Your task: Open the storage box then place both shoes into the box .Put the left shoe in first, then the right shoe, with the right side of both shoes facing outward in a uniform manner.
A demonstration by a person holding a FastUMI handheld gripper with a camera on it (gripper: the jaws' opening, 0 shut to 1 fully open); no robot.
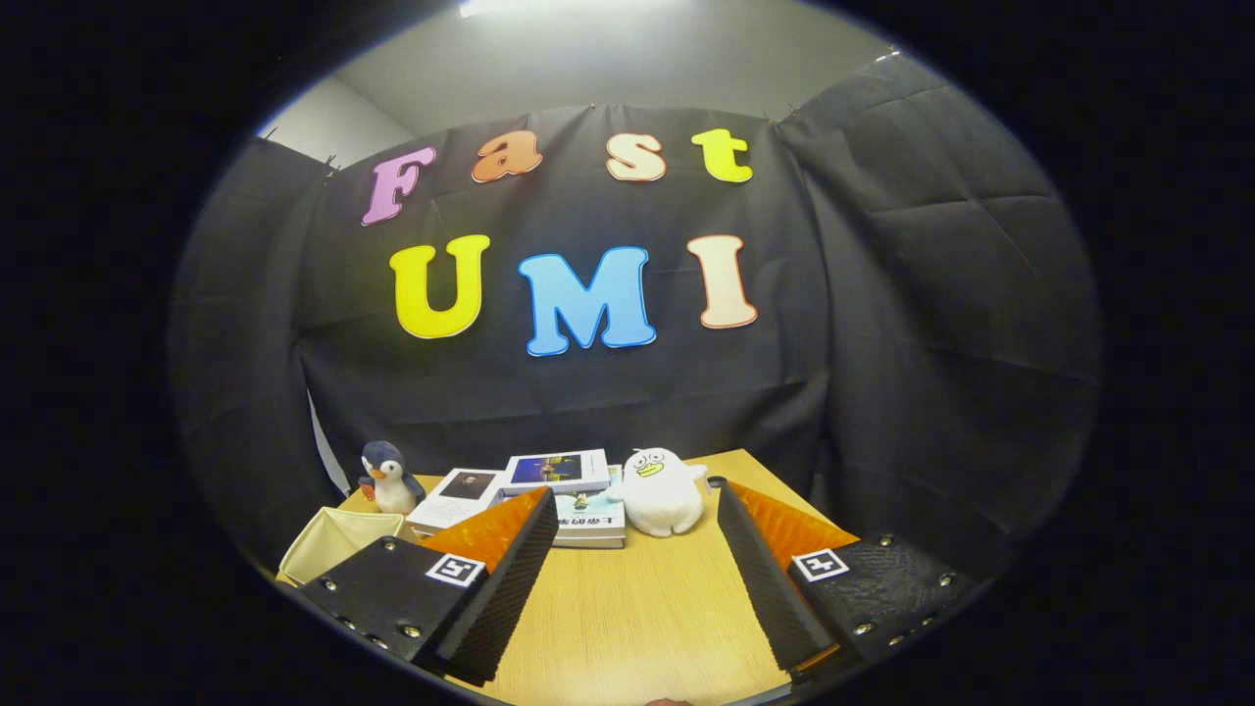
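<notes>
My gripper (635, 505) stands open above the wooden table (642, 598), its two fingers spread wide with nothing between them. An open cream fabric box (333, 549) sits at the table's left edge, just outside my left finger (490, 579). Beyond the fingertips lie books and two plush toys. I see no shoes among these things.
A stack of books (554, 495) lies at the far side of the table. A penguin plush (389, 478) stands left of the books and a white duck plush (662, 490) sits right of them. The booth's black cloth wall rises behind the table.
</notes>
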